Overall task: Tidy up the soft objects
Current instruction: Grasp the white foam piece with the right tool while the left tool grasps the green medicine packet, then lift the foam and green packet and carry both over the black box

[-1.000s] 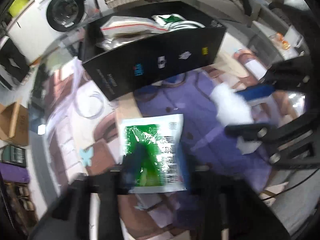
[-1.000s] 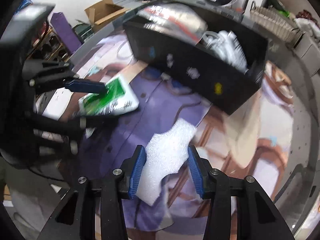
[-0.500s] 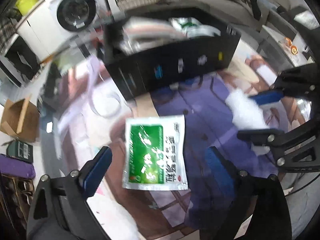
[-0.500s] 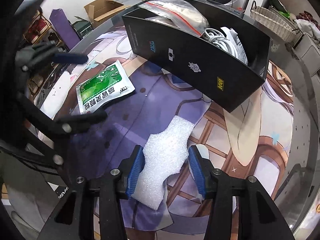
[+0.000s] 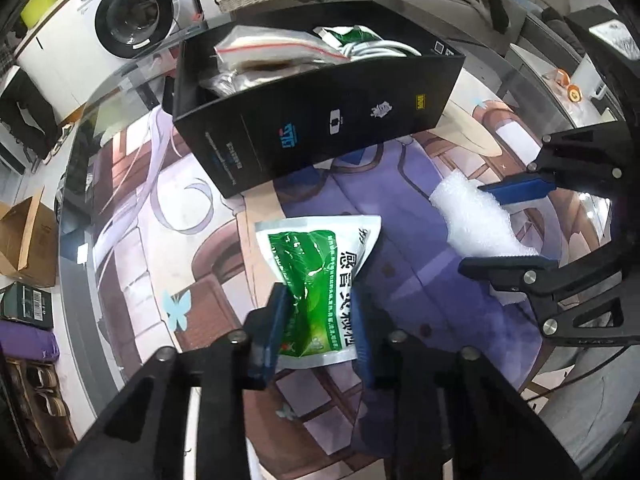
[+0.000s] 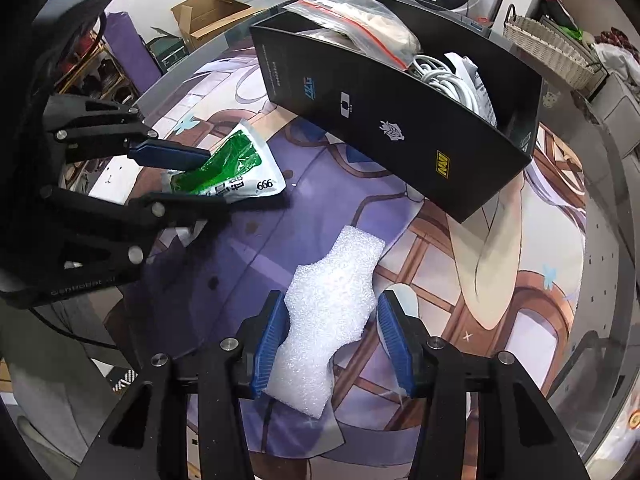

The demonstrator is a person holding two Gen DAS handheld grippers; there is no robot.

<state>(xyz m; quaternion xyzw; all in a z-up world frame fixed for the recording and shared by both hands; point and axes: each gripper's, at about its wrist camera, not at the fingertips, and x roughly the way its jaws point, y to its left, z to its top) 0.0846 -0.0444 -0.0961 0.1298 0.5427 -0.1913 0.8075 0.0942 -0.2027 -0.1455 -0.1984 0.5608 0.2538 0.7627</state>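
The left gripper (image 5: 320, 320) has its blue fingers (image 5: 276, 320) clamped on the near end of a green and white packet (image 5: 320, 276), which buckles between them. The packet lies on the printed mat (image 5: 400, 240) covering the worktop, just in front of the black box (image 5: 320, 120). The right gripper (image 6: 334, 344) has its fingers (image 6: 270, 340) apart around a white foam piece (image 6: 332, 300); one touches the foam's side, the other stands clear. The foam lies on the mat in front of the box, which holds a zip bag (image 6: 360, 20) and white cables (image 6: 448, 76).
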